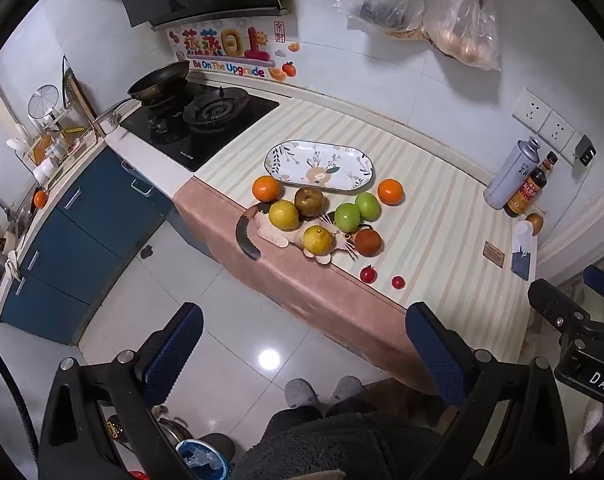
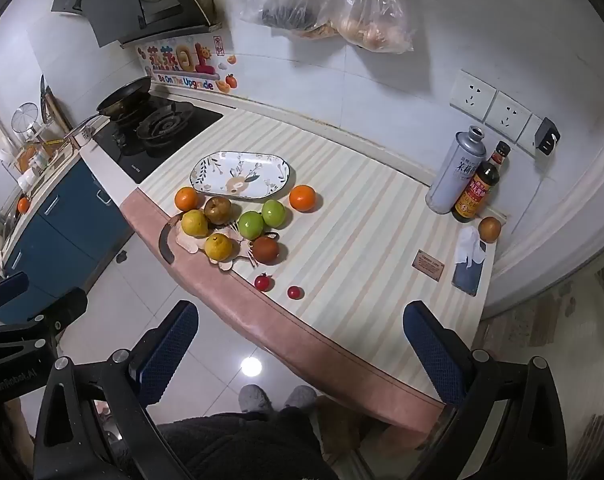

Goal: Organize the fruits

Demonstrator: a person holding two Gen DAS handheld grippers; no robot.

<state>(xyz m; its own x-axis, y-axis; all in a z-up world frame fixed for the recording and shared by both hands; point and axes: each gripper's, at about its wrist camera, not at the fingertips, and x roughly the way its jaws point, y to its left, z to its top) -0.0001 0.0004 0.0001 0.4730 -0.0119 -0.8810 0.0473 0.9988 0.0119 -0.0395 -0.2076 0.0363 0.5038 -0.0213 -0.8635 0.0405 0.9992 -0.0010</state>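
Cat-shaped mat (image 2: 190,242) partly hidden under fruit, hanging bags (image 1: 422,8) cut off by top edge, contents unclear

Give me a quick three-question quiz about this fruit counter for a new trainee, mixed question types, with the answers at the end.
1. True or false: the plate already holds fruit.
2. Multiple choice: how many green apples sit on the counter? A) one B) two C) four
3. Short answer: what are the two smallest red fruits nearest the counter's front edge?

Key:
1. False. The plate is bare; all the fruit lies on the counter in front of it.
2. B. The two green apples sit side by side, right of the brown pear.
3. Cherry tomatoes, lying apart from the main cluster.

Both the left gripper and right gripper are open and hold nothing.
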